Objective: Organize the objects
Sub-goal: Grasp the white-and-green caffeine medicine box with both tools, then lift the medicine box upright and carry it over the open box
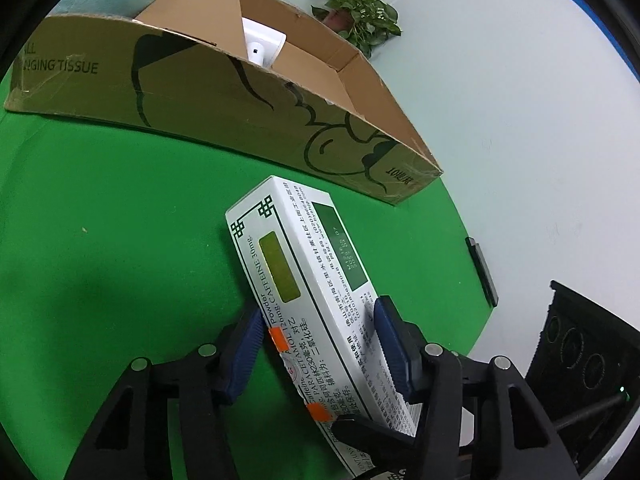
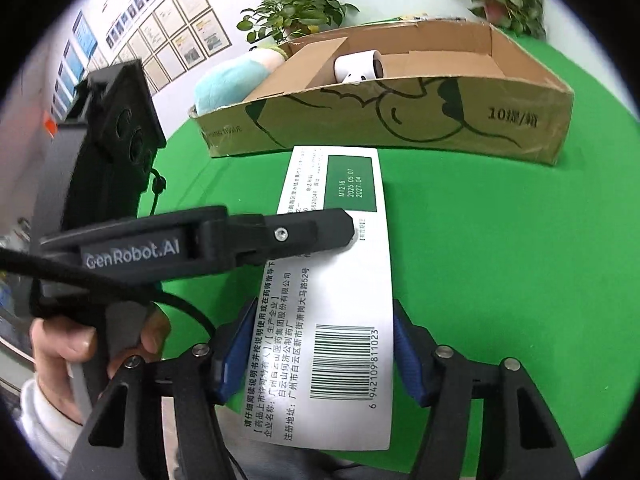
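A white medicine box with green panels and Chinese print is held above the green table. My left gripper is shut on it, blue pads pressed on both long sides. In the right wrist view the same box lies between my right gripper's blue pads, which touch both of its edges; my right gripper is shut on it too. The left gripper's finger reaches across the box from the left. An open cardboard carton stands beyond, holding a white device.
The carton also shows in the right wrist view with the white device inside. A teal plush lies behind it. Potted plants stand by the wall. A black slab lies at the table's right edge.
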Tool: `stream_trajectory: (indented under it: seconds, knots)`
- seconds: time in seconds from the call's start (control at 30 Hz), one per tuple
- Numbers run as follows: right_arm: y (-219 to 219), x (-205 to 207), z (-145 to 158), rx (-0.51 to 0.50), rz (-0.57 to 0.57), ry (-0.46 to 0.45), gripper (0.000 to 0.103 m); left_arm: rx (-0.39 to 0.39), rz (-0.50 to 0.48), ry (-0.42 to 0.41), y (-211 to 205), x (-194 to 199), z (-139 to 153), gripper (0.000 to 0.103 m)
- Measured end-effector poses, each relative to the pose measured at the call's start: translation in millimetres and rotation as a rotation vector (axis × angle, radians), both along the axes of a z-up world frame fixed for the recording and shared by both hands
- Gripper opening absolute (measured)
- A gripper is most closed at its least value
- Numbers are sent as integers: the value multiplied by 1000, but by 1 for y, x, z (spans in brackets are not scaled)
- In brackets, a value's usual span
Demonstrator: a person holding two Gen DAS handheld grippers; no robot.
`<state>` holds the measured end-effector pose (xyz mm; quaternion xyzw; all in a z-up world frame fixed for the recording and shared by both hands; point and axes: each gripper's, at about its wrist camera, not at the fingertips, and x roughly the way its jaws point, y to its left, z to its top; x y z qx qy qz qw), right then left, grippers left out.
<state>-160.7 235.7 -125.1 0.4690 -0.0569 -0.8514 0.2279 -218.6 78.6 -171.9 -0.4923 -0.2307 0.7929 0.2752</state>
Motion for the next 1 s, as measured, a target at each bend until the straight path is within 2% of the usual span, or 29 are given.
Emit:
stream_trajectory:
  seconds: [0.13, 0.27, 0.57, 0.77, 1.0]
  knots:
    - [-1, 3, 3, -9, -6, 19, 61, 1, -3, 28, 0, 4, 9, 48]
    - [-6, 7, 16, -14, -16, 85, 60, -7, 3, 85, -4, 8, 30, 46]
    - [-14, 14, 66, -7, -41, 299, 60, -35, -14, 269, -3, 10, 107, 44]
    - [-3, -3, 105, 20, -91, 413, 60, -39, -53, 406, 19, -10, 164, 44]
    - [14, -40, 139, 58, -159, 482, 60, -25, -124, 448, 51, -63, 215, 43]
